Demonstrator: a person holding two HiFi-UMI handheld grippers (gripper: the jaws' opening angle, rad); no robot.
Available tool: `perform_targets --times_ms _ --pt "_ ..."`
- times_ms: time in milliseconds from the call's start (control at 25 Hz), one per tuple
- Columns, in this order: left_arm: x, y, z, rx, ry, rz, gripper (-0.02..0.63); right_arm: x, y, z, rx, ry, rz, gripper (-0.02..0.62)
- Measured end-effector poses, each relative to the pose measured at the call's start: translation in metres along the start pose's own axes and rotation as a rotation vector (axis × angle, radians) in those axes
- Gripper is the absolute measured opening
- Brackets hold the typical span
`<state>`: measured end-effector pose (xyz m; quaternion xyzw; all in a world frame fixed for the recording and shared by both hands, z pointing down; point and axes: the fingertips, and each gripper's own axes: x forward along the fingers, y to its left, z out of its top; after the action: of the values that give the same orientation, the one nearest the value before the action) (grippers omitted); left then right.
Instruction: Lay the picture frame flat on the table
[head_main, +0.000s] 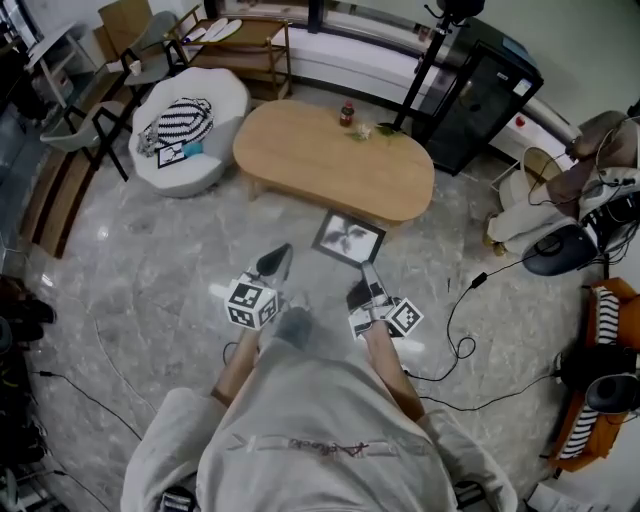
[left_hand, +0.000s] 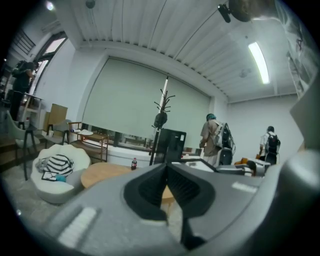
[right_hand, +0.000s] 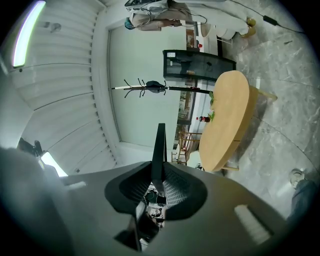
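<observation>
Marble floor (head_main: 150, 300) lies under me, with the oval wooden table (head_main: 330, 165) ahead and a small bottle (head_main: 347, 113) near its far edge. My right claw (head_main: 367, 273) is clamped on the picture frame (head_main: 349, 238), its pads pinching the frame's thin edge, which shows as a dark blade rising between them in the right gripper view (right_hand: 159, 147). I hold the frame in the air just off the table's near edge, tilted, not touching the top. My left claw (head_main: 276, 262) is closed, tips together, with nothing between them. A white chair (head_main: 215, 95) with a striped cushion (head_main: 183, 121) stands beyond the table's left end.
</observation>
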<state>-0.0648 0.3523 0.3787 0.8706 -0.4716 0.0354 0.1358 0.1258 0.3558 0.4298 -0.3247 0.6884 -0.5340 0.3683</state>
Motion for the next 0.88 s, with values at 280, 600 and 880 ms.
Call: perform_targets --times_ms 280,600,880 --pt "0.03 0.052 0.021 -0.013 0.006 0.006 0.0 0.065 -0.004 0.007 0.012 -0.001 0.0 0.075" --pt "0.068 0.093 0.035 -0.031 0.014 -0.003 0.0 0.118 -0.018 0.02 0.019 -0.005 -0.02 0.077" --pt "0.096 0.129 0.046 -0.018 0.02 -0.018 0.0 0.161 -0.028 0.028 0.016 -0.019 -0.015 0.075"
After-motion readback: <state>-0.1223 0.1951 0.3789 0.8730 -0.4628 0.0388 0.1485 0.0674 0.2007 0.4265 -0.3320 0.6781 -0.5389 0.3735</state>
